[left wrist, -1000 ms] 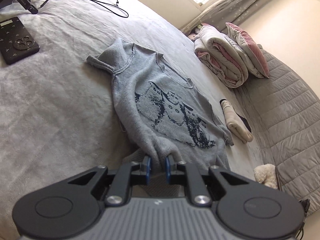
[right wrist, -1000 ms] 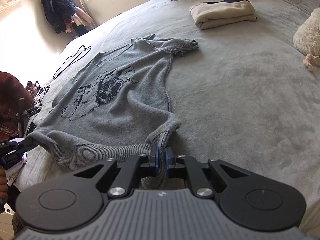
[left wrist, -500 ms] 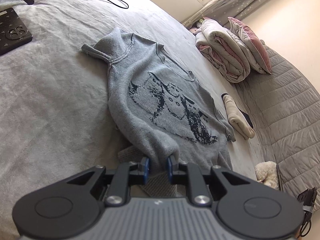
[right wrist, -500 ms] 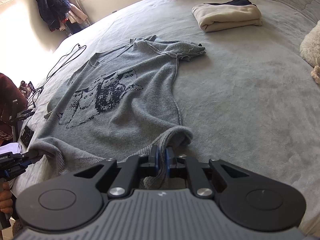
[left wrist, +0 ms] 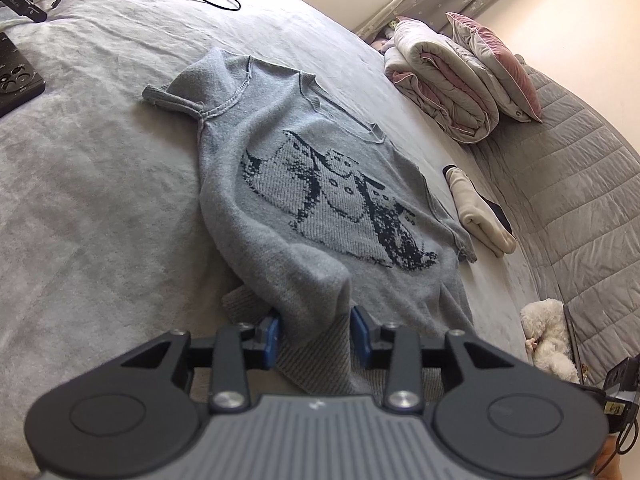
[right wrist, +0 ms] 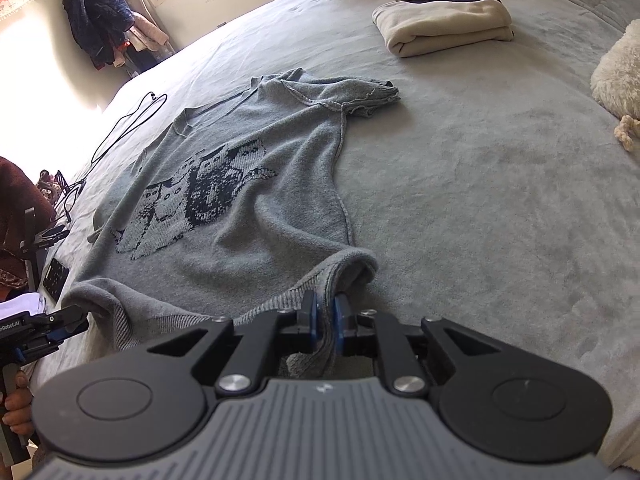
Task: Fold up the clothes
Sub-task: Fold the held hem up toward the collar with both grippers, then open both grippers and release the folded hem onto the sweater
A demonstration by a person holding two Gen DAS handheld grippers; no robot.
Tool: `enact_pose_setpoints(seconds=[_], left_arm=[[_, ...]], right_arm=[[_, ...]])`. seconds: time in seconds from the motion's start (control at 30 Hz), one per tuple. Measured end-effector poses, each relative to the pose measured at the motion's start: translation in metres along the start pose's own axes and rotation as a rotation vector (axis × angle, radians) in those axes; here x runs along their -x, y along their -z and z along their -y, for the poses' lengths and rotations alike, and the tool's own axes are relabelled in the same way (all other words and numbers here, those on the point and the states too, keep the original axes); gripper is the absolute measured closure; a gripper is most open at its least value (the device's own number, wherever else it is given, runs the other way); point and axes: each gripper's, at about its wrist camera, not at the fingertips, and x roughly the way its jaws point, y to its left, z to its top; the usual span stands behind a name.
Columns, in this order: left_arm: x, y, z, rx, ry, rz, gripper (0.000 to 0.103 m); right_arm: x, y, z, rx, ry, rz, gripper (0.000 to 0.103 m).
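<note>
Grey sweater [left wrist: 304, 184] lies front-up on bed [left wrist: 88, 208], cat print showing. Left gripper [left wrist: 315, 334] at sweater's hem corner: fingers spread apart, bunched hem between them, not pinched. Right gripper [right wrist: 325, 320] at sweater's other hem corner: fingers clenched on hem fold. Folded cream garment [right wrist: 444, 28] beyond sweater's sleeve, well apart. Phone [left wrist: 16, 80] left of sweater.

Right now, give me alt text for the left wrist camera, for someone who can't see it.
A grey sweater with a dark owl pattern lies flat on a grey bed, its hem bunched between the parted fingers of the left gripper. Beyond it sit a folded cream garment, a rolled quilt and a phone.
</note>
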Motion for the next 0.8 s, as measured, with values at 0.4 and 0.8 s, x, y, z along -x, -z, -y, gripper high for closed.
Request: enact_pose_setpoints(seconds=[0.4, 0.8], left_arm=[[0.004, 0.002, 0.004, -0.015, -0.002, -0.027, 0.06], [0.02, 0.002, 0.002, -0.034, -0.011, -0.018, 0.048]], right_arm=[[-0.004, -0.003, 0.007, -0.033, 0.007, -0.01, 0.088], [-0.009, 0.0, -0.003, -0.032, -0.029, -0.012, 0.087]])
